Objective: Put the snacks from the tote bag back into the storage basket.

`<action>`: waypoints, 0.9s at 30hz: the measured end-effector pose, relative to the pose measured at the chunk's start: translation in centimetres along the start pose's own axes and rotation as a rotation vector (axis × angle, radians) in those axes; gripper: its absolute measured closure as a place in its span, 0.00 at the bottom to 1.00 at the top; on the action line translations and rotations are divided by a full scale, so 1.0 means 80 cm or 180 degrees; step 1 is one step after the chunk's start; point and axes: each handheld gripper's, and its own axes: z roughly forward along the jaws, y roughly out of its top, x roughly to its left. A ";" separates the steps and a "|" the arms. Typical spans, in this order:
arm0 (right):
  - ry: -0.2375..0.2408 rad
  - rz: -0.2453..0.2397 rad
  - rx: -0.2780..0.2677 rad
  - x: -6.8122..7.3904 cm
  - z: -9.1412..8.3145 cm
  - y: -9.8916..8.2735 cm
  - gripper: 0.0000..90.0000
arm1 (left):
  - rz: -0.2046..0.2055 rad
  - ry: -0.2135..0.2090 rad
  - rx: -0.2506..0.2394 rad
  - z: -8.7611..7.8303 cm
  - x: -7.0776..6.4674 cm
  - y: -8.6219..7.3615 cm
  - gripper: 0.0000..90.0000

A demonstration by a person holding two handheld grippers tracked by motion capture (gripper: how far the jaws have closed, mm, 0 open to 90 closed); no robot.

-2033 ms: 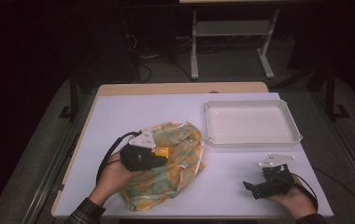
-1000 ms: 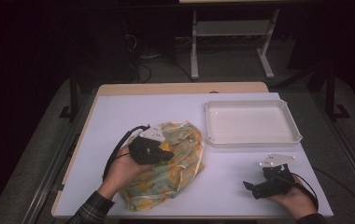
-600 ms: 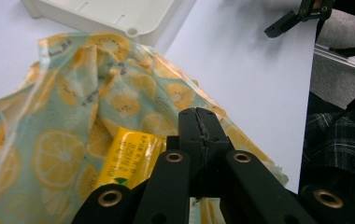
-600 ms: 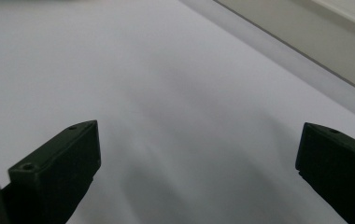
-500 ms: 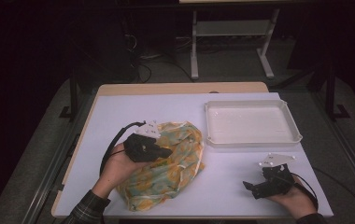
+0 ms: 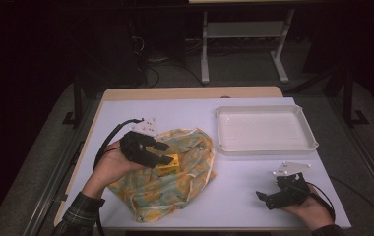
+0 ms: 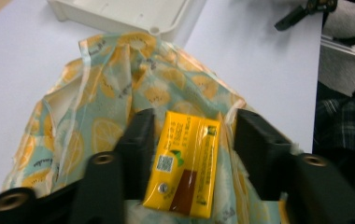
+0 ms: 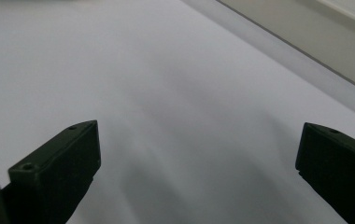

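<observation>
A yellow packet (image 7: 185, 163) lies on a crumpled cloth printed with lemons (image 7: 119, 84). In the high view the cloth (image 6: 175, 191) sits left of the table's middle, with the packet (image 6: 168, 168) on its upper part. My left gripper (image 6: 165, 153) hangs over it, held from the left. In the left gripper view that gripper (image 7: 194, 119) is open with one jaw on each side of the packet; its left jaw is against the packet's edge and the right jaw stands apart. My right gripper (image 6: 266, 199) rests open near the front right, nothing between its jaws (image 8: 196, 135).
A white empty tray (image 6: 266, 148) stands at the back right, its corner (image 7: 119, 14) just beyond the cloth. A white sheet (image 6: 185, 118) covers the table. Dark floor and a metal stand (image 6: 244, 34) lie beyond the far edge.
My left gripper has drifted a little back and to the left over the cloth, and the yellow packet now shows between its jaws. The right gripper has stayed put.
</observation>
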 end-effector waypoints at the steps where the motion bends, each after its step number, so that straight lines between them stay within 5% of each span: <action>1: 0.0003 0.0000 0.0004 0.000 0.000 0.000 0.00 | 0.0018 -0.0016 0.0027 0.001 0.002 0.000 0.48; 11: 0.0008 -0.0001 0.0011 -0.001 0.001 0.000 0.00 | 0.0207 -0.0090 0.0389 0.022 0.008 -0.003 0.35; 27: 0.0024 0.0009 0.0034 -0.002 0.002 -0.001 0.00 | 0.0293 -0.0038 0.0748 0.045 0.008 -0.007 0.37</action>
